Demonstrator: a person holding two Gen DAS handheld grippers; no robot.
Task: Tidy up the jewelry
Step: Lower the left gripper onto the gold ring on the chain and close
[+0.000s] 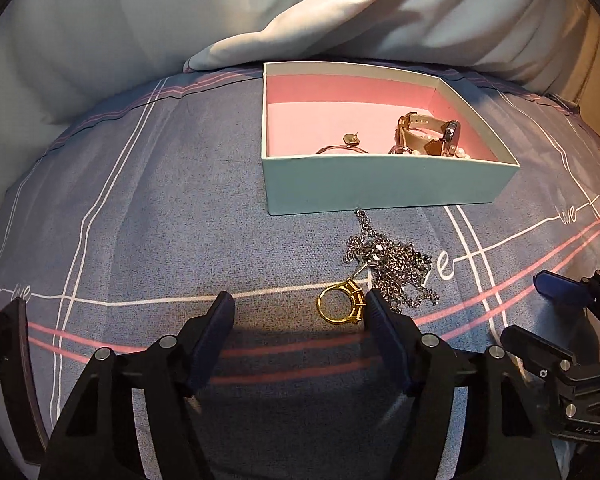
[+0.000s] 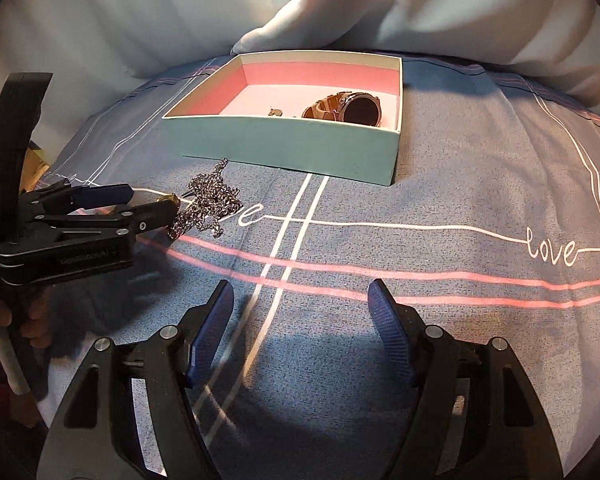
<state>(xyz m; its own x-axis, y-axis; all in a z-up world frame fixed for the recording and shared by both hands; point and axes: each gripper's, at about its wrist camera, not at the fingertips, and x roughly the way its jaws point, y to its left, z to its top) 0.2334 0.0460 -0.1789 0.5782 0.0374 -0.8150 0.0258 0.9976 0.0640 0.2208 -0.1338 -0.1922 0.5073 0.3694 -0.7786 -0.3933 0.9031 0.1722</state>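
A gold ring (image 1: 339, 305) lies on the blue bedspread between the fingers of my left gripper (image 1: 300, 309), close against the right finger. The jaws stand open and do not press on it. Just beyond the ring lies a heap of silver chain (image 1: 394, 268), (image 2: 208, 203). Behind that stands the open turquoise box (image 1: 380, 186), (image 2: 284, 148) with its pink lining. Inside it are a brown-strapped watch (image 1: 428, 134), (image 2: 354, 110), an earring (image 1: 350, 139) and some pearls. My right gripper (image 2: 300, 302) hovers open over bare bedspread to the right, with nothing between its fingers.
White pillows (image 1: 284, 28) press against the box's far side. The bedspread (image 2: 460, 200) carries white and pink lines and the word "love". In the right wrist view a hand (image 2: 32, 320) grips the left gripper's handle (image 2: 60, 248) at the far left.
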